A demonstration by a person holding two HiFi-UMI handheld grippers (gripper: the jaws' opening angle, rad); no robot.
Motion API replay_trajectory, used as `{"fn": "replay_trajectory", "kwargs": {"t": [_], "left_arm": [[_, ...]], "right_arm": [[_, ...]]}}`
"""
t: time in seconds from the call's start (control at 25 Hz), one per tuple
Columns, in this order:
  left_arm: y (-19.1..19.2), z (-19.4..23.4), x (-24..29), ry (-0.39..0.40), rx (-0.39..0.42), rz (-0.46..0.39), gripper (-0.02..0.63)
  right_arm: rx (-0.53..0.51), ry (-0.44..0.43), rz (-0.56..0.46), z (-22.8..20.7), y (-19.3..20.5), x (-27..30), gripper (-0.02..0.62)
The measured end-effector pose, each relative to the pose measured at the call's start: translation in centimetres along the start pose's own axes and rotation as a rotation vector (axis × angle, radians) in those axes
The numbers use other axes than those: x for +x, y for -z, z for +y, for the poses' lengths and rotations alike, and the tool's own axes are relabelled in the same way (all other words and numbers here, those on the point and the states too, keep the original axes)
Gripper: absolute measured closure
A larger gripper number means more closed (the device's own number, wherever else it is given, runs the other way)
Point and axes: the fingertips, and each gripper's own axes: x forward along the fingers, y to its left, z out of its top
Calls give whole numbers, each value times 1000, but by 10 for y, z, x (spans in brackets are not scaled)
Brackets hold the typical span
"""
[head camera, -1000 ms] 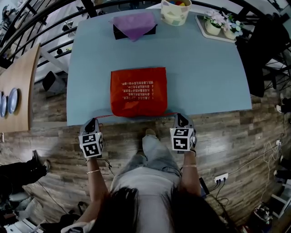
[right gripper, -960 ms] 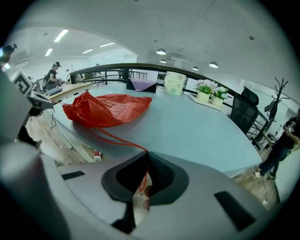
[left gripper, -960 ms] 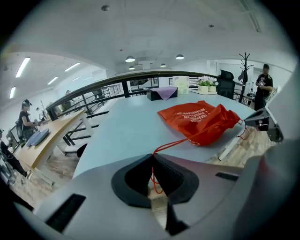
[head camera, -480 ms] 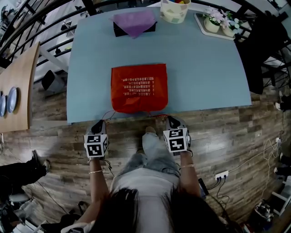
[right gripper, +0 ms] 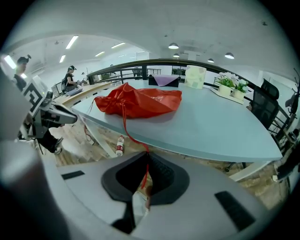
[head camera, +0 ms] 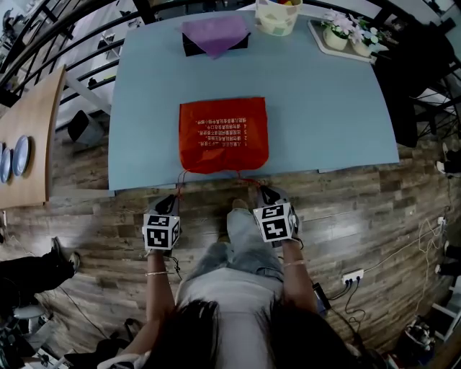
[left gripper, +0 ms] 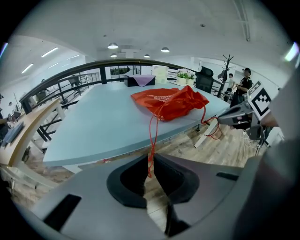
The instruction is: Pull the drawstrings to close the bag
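A red drawstring bag (head camera: 223,135) with white print lies flat near the front edge of the blue table (head camera: 324,94). Its mouth is bunched at the near edge in the left gripper view (left gripper: 169,101) and the right gripper view (right gripper: 136,103). A red drawstring (left gripper: 152,136) runs from the mouth down into my left gripper (left gripper: 149,169), which is shut on it below the table edge. A second red drawstring (right gripper: 127,131) runs into my right gripper (right gripper: 146,164), also shut on it. Both grippers, left (head camera: 171,200) and right (head camera: 263,193), are held off the table's front edge, close together.
At the table's far side stand a dark box under a purple cloth (head camera: 215,34), a pale cup (head camera: 278,16) and a tray of potted flowers (head camera: 346,39). A wooden table with plates (head camera: 20,155) is at left. A water bottle (right gripper: 119,145) lies on the wood floor.
Both grippers have moved inward toward each other and back from the table edge, drawing the strings out. The bag's mouth has gathered.
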Motion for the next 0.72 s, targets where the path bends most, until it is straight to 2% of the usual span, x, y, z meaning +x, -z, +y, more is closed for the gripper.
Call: {"fn": "replay_trajectory", "kwargs": {"t": [0.12,0.24,0.72], "left_arm": [[4,-4,-2,14,-1,4,570],[7,-5,-6,25,0,2,530],[5,-12,-37,17,22,-91,525]], "right_arm": [[0,-6,-1,4,4,-1,566],[7,-8,-13,7,6,-2,566],[29,42,-79,23,10,-33,566]]}}
